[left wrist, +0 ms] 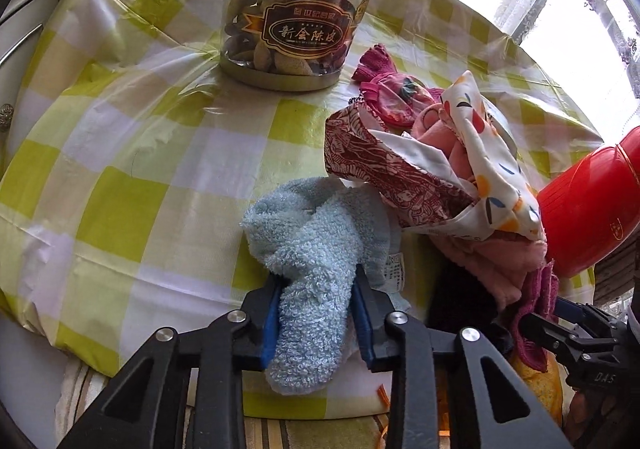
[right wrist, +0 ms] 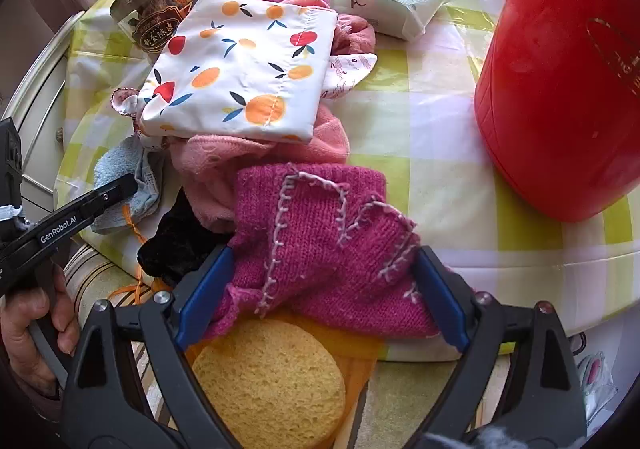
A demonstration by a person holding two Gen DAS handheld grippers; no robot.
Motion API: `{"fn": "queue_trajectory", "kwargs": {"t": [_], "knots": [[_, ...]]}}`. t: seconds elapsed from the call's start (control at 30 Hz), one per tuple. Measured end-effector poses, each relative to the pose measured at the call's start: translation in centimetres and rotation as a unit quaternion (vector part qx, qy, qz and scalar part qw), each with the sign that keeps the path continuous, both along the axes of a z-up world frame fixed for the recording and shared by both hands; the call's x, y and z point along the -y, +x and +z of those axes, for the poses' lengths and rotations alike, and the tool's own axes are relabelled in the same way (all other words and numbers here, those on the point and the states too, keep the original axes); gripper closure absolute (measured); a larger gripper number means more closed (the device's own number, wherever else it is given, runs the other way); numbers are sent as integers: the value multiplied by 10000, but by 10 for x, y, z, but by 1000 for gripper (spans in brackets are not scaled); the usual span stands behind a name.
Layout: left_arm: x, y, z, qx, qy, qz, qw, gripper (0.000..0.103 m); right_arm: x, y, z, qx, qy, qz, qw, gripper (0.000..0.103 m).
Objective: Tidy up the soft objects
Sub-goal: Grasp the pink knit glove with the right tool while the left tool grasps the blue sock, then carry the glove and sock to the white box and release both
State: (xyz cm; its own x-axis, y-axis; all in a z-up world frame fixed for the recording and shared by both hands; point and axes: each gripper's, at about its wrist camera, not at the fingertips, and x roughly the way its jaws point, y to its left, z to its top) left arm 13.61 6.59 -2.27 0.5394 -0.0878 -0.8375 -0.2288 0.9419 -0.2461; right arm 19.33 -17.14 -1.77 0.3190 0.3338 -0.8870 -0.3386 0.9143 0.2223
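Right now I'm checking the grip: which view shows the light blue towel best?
The left wrist view: the light blue towel fills its centre, pinched by the left hand-held gripper. The right wrist view shows only a corner beside the pile.

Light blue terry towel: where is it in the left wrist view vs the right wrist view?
Left wrist view: light blue terry towel at bottom centre, clamped between the left gripper pads.
Right wrist view: same towel at the left edge, partly hidden behind the left gripper's finger, beside the pink cloth pile.
Shared landmark: the glass jar with a metal lid, at the top in both views.
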Motion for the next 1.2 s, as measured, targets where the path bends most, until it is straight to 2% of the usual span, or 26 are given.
{"fn": "queue_trajectory", "kwargs": {"t": [0.2, 0.57, 0.67, 1.0, 1.2], "knots": [[-5, -9, 7, 352, -113, 151, 9992, 77, 2, -5, 2, 112, -86, -49, 9999, 39], [-14, -26, 24, 891, -33, 555, 9945, 77, 27, -19, 13, 331, 85, -139, 9993, 81], [-13, -31, 29, 1056, 26, 571, 9928, 77, 36, -25, 21, 470, 158, -233, 9985, 84], [-3, -55, 57, 1748, 274, 650, 9821, 78, 62, -41, 39, 717, 335, -508, 9956, 86], [3, -70, 73, 2053, 281, 701, 9758, 78, 86, -54, 51, 829, 472, -702, 9930, 86]]}}
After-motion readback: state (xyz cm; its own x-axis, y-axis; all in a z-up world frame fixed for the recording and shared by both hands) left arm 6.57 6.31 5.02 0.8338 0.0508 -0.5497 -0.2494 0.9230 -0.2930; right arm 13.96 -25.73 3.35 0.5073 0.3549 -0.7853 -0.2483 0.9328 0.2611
